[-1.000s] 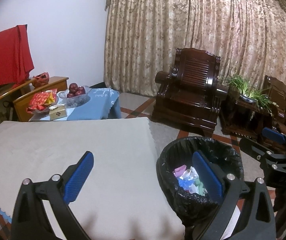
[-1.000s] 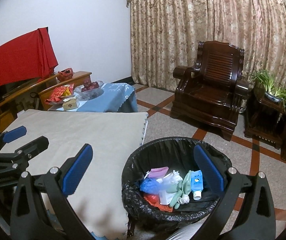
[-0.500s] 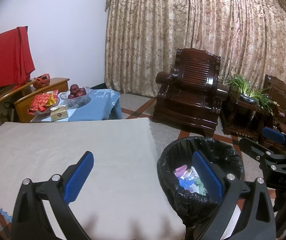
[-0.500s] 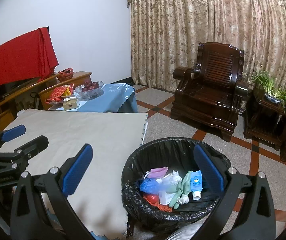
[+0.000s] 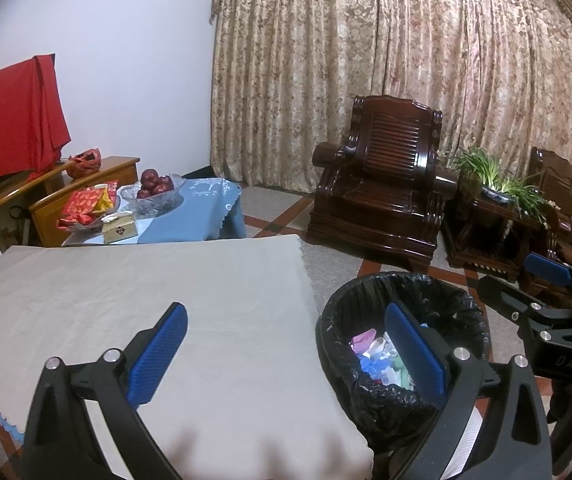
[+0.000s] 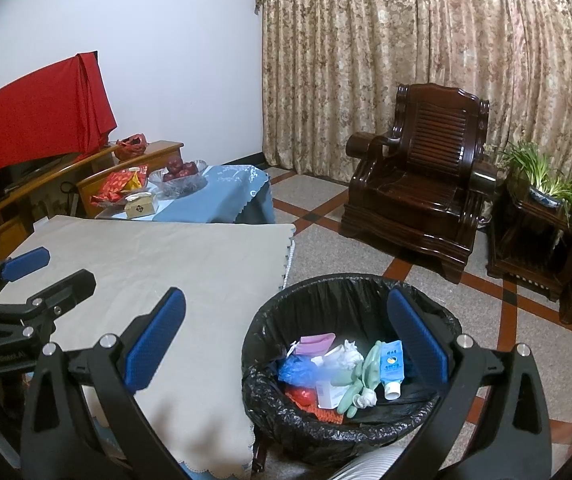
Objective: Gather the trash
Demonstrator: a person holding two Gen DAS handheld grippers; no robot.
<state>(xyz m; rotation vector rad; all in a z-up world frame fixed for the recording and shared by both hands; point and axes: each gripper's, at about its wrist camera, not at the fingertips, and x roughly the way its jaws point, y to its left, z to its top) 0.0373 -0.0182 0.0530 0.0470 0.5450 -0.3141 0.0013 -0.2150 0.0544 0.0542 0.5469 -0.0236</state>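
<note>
A bin with a black liner [image 6: 350, 292] stands on the floor beside the table's right edge; it also shows in the left wrist view [image 5: 406, 284]. Inside lie a blue tube [image 6: 391, 364], green gloves [image 6: 360, 380], a pink wrapper [image 6: 316, 342], a blue bag and white paper. My left gripper [image 5: 286, 350] is open and empty above the table's near right corner. My right gripper [image 6: 286, 348] is open and empty, over the bin's left rim. Each gripper shows in the other's view, the right [image 5: 546, 280] and the left [image 6: 26, 264].
The table is covered by a beige cloth [image 5: 146, 280]. Behind it a blue-clothed table [image 6: 222, 196] bears a fruit bowl, red packets and a small box. A dark wooden armchair [image 6: 418, 184], a plant stand [image 6: 542, 216] and curtains stand beyond the tiled floor.
Both grippers have stayed open and empty. The views have drifted only slightly; nothing else has moved.
</note>
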